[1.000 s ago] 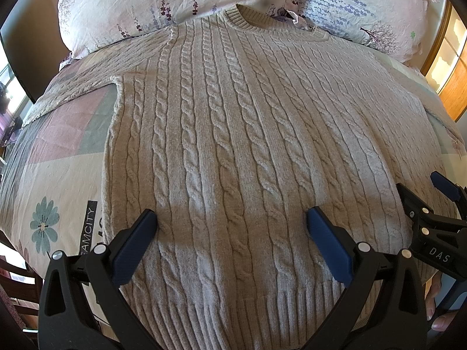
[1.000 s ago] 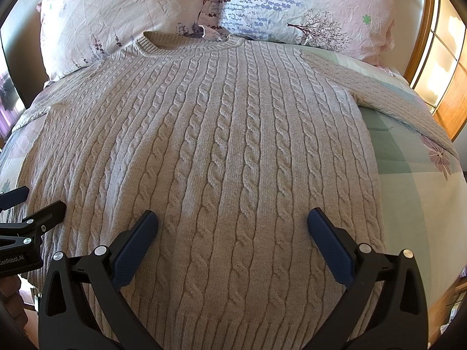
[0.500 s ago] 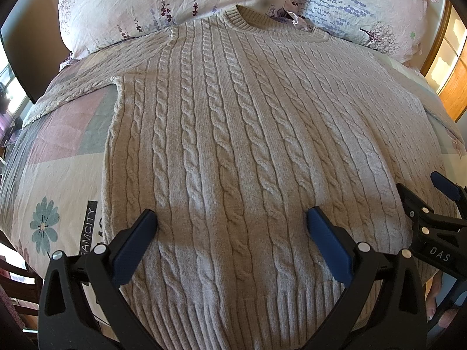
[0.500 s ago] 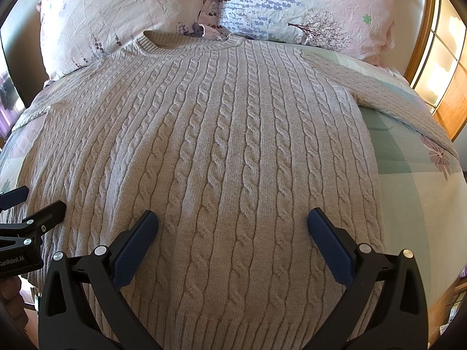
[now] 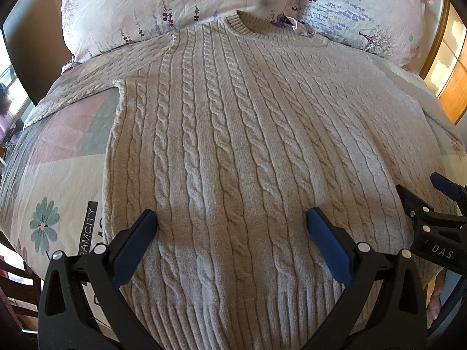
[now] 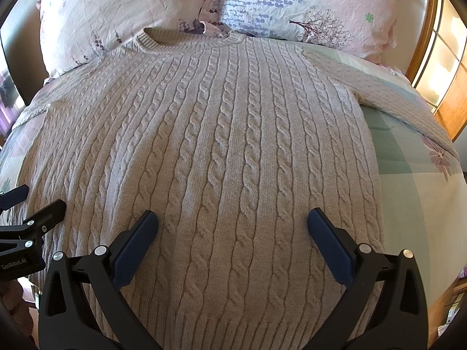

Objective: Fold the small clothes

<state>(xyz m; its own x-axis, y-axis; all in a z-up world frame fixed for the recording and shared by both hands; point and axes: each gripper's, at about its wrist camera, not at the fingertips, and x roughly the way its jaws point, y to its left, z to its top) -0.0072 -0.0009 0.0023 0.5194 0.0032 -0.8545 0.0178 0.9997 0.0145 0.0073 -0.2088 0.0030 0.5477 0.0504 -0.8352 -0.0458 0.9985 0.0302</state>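
A beige cable-knit sweater point(image 5: 233, 134) lies flat and face up on the bed, collar toward the pillows, sleeves spread out to both sides. It also fills the right wrist view point(image 6: 227, 145). My left gripper point(image 5: 232, 227) is open and empty, hovering over the sweater's lower left part near the ribbed hem. My right gripper point(image 6: 232, 227) is open and empty over the lower right part. Each gripper shows at the edge of the other's view: the right one point(image 5: 432, 204) and the left one point(image 6: 29, 207).
Two floral pillows point(image 5: 163, 3) point(image 6: 306, 8) lie at the head of the bed. A patchwork bedsheet point(image 5: 52, 157) point(image 6: 414, 186) shows on both sides of the sweater. A wooden window frame point(image 6: 437, 67) stands at the far right.
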